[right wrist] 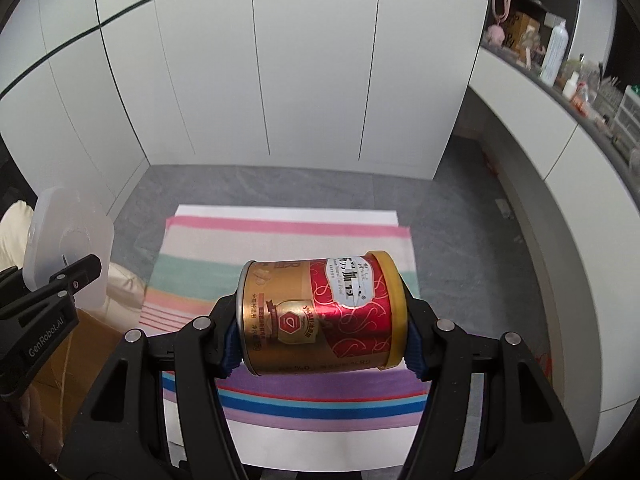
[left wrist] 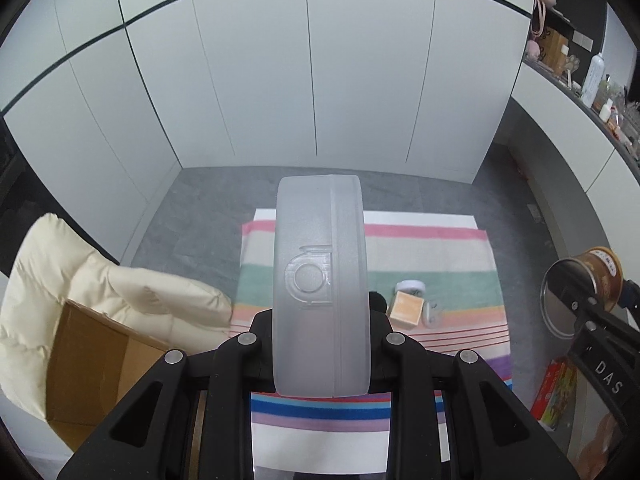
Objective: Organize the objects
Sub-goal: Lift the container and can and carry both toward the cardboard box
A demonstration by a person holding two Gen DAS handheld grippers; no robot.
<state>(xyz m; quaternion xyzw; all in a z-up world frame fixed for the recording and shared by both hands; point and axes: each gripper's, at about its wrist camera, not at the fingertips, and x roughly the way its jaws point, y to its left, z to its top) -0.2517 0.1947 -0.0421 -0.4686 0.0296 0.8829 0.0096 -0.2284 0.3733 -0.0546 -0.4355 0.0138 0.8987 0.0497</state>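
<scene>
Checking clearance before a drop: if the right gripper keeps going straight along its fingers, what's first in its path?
Likely the striped cloth on the floor. The right gripper, shut on the can, points down at it, and nothing else shows in that line. Depth is unclear.

Even soft light — fisheye-bent edges, dark corners, slight blur

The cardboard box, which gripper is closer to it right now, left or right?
Left. The left gripper, shut on a frosted case, is above and just beside the cardboard box. The right gripper, holding a can, is farther off over the striped towel.
</scene>
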